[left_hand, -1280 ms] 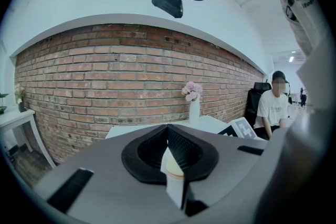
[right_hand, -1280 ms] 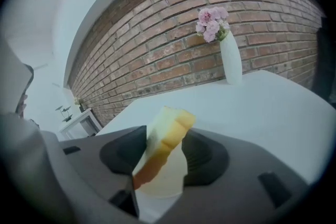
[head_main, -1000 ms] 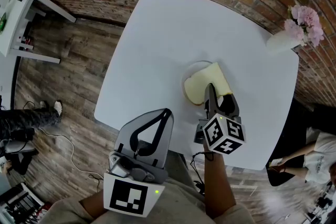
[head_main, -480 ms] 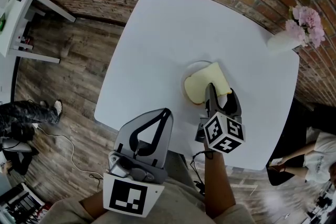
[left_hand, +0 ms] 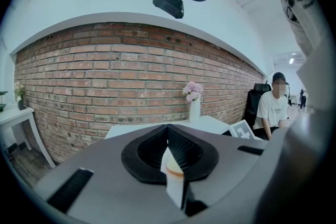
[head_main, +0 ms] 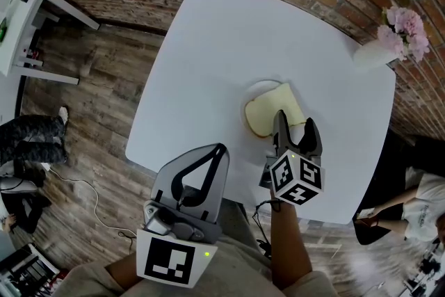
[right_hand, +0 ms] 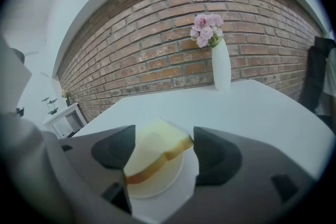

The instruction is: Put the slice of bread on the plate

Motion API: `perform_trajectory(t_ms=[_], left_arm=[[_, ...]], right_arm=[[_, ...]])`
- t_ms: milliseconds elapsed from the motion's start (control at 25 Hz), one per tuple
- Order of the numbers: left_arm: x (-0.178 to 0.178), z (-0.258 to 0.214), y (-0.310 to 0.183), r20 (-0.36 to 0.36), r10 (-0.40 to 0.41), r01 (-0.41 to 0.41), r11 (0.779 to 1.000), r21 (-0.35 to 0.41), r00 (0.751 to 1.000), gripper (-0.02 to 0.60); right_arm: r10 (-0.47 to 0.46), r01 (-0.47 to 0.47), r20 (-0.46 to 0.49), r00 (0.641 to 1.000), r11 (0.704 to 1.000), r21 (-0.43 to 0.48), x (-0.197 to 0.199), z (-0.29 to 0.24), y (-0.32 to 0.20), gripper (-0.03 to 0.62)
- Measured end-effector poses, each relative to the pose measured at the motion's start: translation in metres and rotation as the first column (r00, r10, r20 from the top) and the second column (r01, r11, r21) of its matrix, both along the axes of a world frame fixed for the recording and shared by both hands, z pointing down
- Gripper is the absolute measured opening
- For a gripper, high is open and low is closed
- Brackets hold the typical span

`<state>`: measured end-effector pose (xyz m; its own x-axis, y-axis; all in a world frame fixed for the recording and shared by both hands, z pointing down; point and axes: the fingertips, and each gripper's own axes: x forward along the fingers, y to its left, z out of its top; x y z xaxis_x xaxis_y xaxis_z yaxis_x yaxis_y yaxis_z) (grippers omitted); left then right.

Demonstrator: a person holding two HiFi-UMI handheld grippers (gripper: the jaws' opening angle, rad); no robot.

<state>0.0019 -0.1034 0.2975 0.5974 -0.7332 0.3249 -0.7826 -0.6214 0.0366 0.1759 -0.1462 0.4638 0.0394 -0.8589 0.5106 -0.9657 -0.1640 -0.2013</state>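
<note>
The slice of bread (head_main: pixel 271 111), pale with a brown crust, lies on the small white plate (head_main: pixel 257 89) and overhangs its near right rim. My right gripper (head_main: pixel 295 123) is just behind the slice, and its jaws are opening. In the right gripper view the bread (right_hand: pixel 157 152) lies on the plate (right_hand: pixel 157 186) between the two pads of my right gripper (right_hand: pixel 164 150), which stand clear of it on both sides. My left gripper (head_main: pixel 221 149) hangs shut off the table's near edge; in its own view the left gripper (left_hand: pixel 168 134) has its tips together and holds nothing.
The white table (head_main: pixel 208 45) bears a white vase of pink flowers (head_main: pixel 379 52) at its far right corner. A person sits beyond the right edge (head_main: pixel 417 212). A white side table (head_main: pixel 28 17) and a person's legs (head_main: pixel 28 149) are on the wooden floor at left.
My right gripper's jaws have spread apart off the bread, which stays on the plate. The left gripper has not moved. The legs on the floor at left shifted.
</note>
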Motion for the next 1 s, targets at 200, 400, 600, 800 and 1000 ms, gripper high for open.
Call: perform_trajectory(t_ms=[200,400,600,800,1000], left_arm=[[0.000,-0.001,0.002,-0.001,0.005,-0.005,1.000,0.004,1.000,0.009],[-0.001,-0.004,0.005,-0.005,0.006,-0.006,1.000,0.011,1.000,0.009],[-0.003,-0.007,0.009,-0.008,0.011,-0.010,1.000,0.019,1.000,0.009],[-0.005,-0.012,0.014,-0.010,0.017,-0.017,0.999,0.029,1.000,0.009],[-0.004,-0.019,0.020,-0.018,0.024,-0.023,0.999,0.044,1.000,0.009]], right_arm=[[-0.002,0.004,-0.034,0.999,0.999,0.038,0.000,-0.010,0.001,0.331],[-0.012,0.016,-0.058,0.998,0.997,0.078,-0.004,-0.024,0.000,0.331],[-0.016,0.026,-0.091,0.996,0.994,0.109,-0.007,-0.038,0.003,0.331],[-0.024,0.041,-0.122,0.992,0.989,0.144,-0.011,-0.054,0.006,0.302],[-0.010,0.045,-0.175,0.984,0.979,0.201,-0.013,-0.079,0.015,0.210]])
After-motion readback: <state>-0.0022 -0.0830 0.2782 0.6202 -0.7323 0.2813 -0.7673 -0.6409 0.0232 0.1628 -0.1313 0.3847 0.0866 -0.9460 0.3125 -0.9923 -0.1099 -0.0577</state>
